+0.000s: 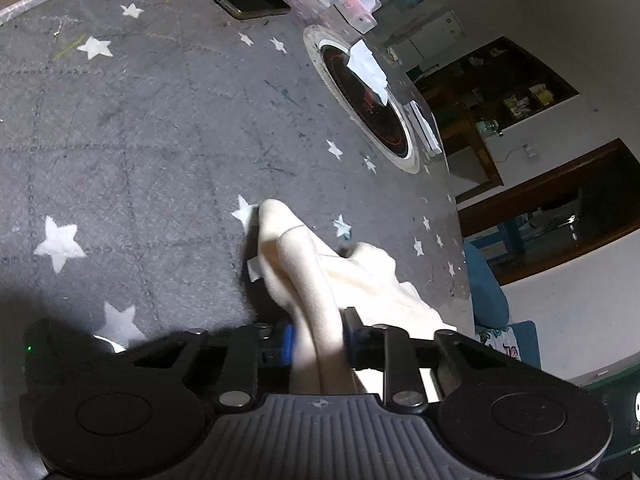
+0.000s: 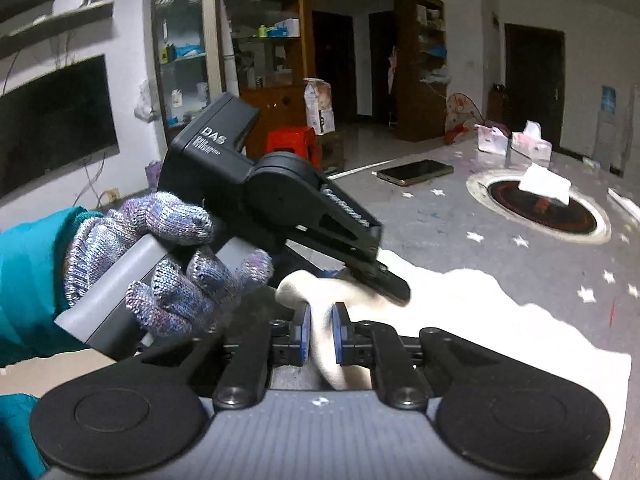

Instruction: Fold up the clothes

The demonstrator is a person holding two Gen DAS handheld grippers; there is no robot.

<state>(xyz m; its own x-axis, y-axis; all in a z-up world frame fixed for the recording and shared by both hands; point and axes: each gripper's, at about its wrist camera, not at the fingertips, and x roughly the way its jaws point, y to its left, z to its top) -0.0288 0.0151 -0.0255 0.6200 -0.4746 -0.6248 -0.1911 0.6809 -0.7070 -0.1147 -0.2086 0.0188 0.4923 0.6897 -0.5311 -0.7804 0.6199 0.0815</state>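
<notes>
Both grippers, left gripper [image 1: 318,344] and right gripper [image 2: 320,336], are clamped on the cream garment [image 2: 460,312] at lower centre, probably to carry one edge over for a fold.

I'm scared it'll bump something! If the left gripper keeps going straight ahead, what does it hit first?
Probably the star-patterned tablecloth: the left gripper, shut on the cream garment, points down at it.

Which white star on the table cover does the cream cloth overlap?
The star at the cloth's far folded tip, ahead of the left tongs; the others lie uncovered.
</notes>
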